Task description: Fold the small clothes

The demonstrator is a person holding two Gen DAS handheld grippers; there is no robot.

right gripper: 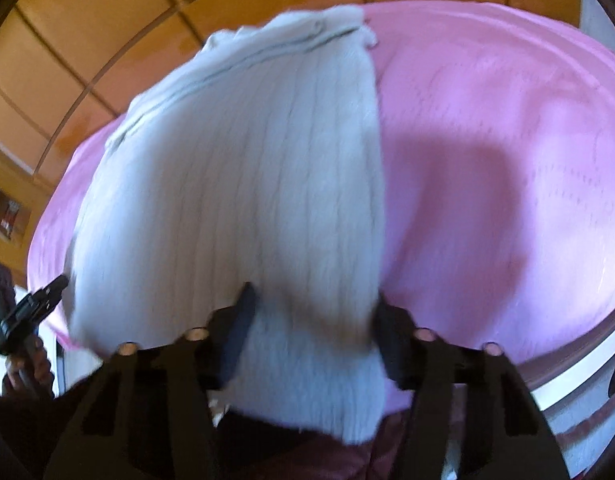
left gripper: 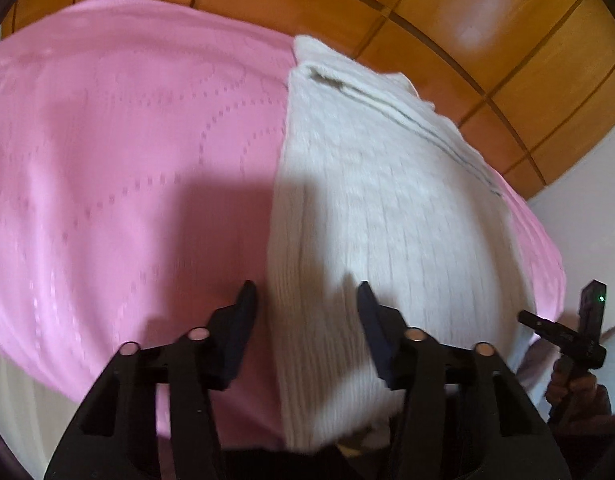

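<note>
Gripping stage of a fold: a white ribbed knit garment (left gripper: 367,200) lies lengthwise on a pink cloth (left gripper: 127,140) that covers the work surface, with a tiled orange floor (left gripper: 487,40) beyond the far edge. The left gripper (left gripper: 307,300) straddles the garment's near left edge, one finger over the pink cloth and the other over the knit; its jaws stand partly apart, and blur hides whether the pads press on fabric. The right gripper (right gripper: 311,304) straddles the near right part of the same garment (right gripper: 247,180), its jaws likewise at a middling gap with knit bunched between them; whether they pinch it cannot be told. Each view shows the other gripper at its margin. Judged from this, the near hem is being taken at both corners. The next move calls for a firm pinch on both sides, then an even lift toward the far end so the layers stay aligned.
</note>
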